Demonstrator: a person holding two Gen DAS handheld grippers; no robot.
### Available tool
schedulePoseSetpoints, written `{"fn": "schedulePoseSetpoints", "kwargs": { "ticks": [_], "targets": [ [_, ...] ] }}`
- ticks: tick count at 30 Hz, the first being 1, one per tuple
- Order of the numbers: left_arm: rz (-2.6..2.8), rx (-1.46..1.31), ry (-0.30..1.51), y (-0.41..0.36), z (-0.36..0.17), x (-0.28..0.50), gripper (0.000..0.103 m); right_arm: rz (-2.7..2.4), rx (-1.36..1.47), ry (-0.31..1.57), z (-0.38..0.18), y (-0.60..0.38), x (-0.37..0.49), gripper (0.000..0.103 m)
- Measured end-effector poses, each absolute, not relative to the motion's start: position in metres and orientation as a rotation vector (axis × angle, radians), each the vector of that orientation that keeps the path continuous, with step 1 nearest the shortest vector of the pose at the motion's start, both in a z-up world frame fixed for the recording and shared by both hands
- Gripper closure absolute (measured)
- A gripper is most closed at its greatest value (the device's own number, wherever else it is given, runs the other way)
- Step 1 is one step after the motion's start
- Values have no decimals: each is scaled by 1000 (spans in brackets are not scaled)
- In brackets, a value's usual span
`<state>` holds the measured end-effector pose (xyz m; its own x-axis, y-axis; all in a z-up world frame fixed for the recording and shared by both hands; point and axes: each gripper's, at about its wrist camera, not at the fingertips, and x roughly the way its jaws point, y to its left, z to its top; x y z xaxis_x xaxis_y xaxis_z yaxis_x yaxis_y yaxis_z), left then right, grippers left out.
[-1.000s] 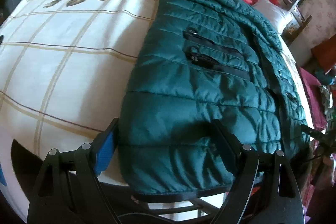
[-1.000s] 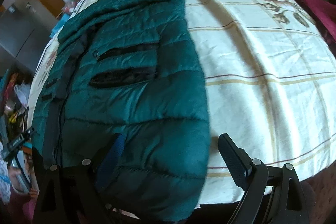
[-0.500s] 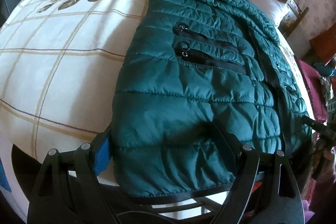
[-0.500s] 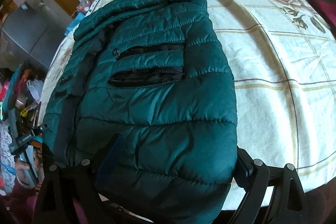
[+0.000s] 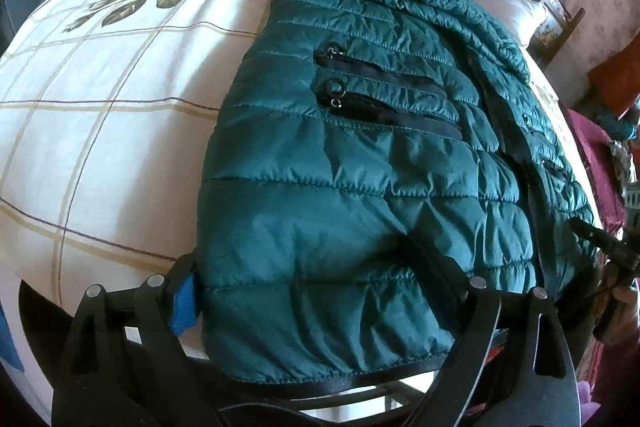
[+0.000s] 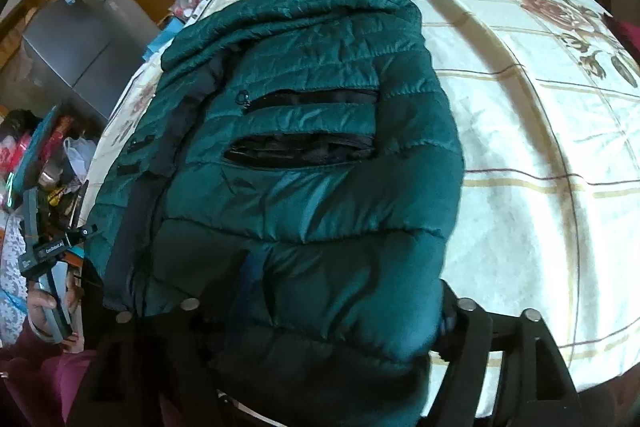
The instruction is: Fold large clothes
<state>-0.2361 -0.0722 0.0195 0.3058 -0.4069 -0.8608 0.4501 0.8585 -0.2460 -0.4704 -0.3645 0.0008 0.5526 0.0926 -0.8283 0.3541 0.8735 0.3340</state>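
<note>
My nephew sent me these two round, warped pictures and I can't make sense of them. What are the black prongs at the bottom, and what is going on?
Each picture comes from a camera mounted on a hand-held pincer tool; a person carries one in each hand. The black prongs are that tool's two fingers. The left gripper and the right gripper each straddle a bottom corner of a green quilted jacket lying flat on a bed with a flowered cover. The right gripper's jaws have just been closing, with jacket fabric between them; the left's stand wide, fabric between them too. Neither has lifted it yet.
</note>
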Motion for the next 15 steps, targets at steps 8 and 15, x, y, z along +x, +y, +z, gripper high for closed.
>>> {"fn": "schedulePoseSetpoints", "kwargs": {
  "ticks": [8, 15],
  "targets": [
    [-567, 3, 1063, -59, 36, -238, 80, -172, 467, 938, 14, -365, -471, 78],
    [-625, -8, 979, -64, 68, -235, 89, -138, 479, 767, 62, -373, -469, 83]
  ]
}}
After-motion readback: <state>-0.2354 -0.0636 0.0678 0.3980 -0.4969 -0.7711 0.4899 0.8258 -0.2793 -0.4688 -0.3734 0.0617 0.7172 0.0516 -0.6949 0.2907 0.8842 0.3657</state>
